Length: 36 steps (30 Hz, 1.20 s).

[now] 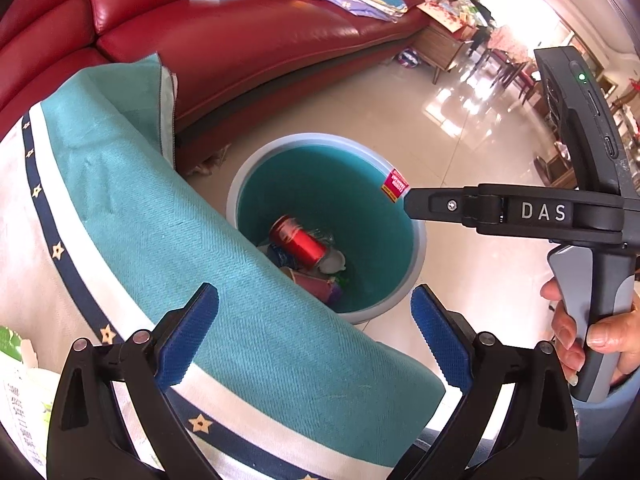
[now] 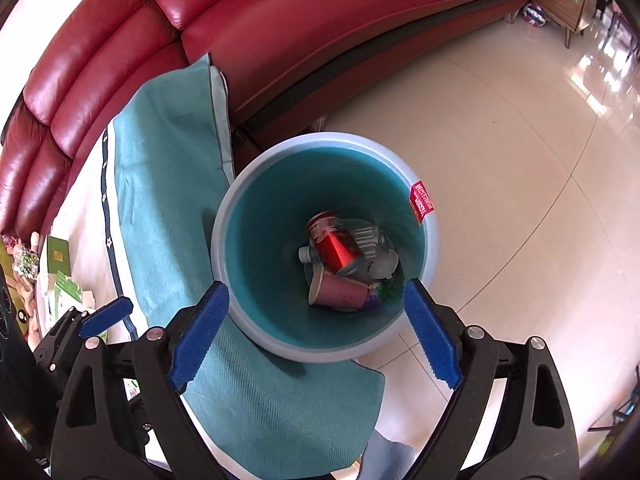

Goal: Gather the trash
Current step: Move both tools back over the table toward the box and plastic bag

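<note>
**Trash sits in the bin, both claws wide and empty**

The bin [image 2: 320,344] stands on the floor [image 2: 500,160], next to the worktop and near the red sofa [image 2: 280,40]. It is blue-green inside with a pale rim. A red tag [image 2: 422,201] hangs on its rim.

Down in the bin lies a red can [image 2: 338,246]. It rests on a clear bottle [image 2: 372,240]. Just below them lies a pink cup [image 2: 340,294] on its side. Other small bits are under them, too mixed up to tell.

The right claw [image 2: 316,334] hangs over the bin and points down into it. Its two blue pads are spread far apart. Nothing is between them and they touch nothing.

The left claw [image 1: 314,334] is over the edge of the worktop, which has a blue-green cloth [image 1: 160,220] on it. Its pads are spread wide too, and it holds nothing.

A hand [image 1: 588,340] grips the right claw's handle.
</note>
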### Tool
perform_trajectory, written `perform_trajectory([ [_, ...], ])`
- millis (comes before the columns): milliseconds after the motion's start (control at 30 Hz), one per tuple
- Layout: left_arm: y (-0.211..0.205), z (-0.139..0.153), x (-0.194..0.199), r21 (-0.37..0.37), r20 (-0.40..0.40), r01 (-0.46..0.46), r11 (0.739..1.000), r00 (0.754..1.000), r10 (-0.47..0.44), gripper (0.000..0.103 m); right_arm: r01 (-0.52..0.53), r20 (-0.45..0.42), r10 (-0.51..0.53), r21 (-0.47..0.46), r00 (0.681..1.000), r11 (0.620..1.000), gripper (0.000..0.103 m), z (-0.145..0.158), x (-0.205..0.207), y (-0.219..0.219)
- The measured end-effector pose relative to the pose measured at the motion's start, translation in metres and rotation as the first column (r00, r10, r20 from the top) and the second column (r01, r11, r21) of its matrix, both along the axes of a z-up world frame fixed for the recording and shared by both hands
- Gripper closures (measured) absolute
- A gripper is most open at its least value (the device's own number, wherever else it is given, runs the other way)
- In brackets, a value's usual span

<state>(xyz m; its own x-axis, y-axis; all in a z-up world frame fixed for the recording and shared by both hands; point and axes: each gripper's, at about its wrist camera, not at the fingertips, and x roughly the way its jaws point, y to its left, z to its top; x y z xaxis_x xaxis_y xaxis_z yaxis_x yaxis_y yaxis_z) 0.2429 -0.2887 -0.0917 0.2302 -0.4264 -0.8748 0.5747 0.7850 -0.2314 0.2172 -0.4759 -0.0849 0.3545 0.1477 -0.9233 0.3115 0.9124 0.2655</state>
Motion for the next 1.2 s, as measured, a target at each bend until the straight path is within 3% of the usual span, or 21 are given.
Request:
perform_trajectory([
  [333,0.041,0.02,-0.023,-0.029,0.03,-0.052,0.998,0.998,0.053,0.006,-0.049,0.02,0.05,-0.023,0.999,0.999,0.018,0.023,-0.013,0.036],
  [667,0.115,0.036,-0.053,-0.041,0.067,-0.149,0.988,0.986,0.151,0.006,-0.14,0.047,0.141,-0.028,0.989,0.99,0.018,0.041,-0.024,0.1],
  [933,0.18,0.044,-0.07,-0.03,0.103,-0.236,0.971,0.966,0.238,0.006,-0.224,0.04,0.225,-0.031,0.974,0.974,0.018,0.045,-0.027,0.154],
  [1200,0.25,0.037,-0.083,-0.03,0.088,-0.334,0.942,0.938,0.336,0.006,-0.302,-0.006,0.302,-0.028,0.953,0.953,0.018,0.033,-0.028,0.207],
])
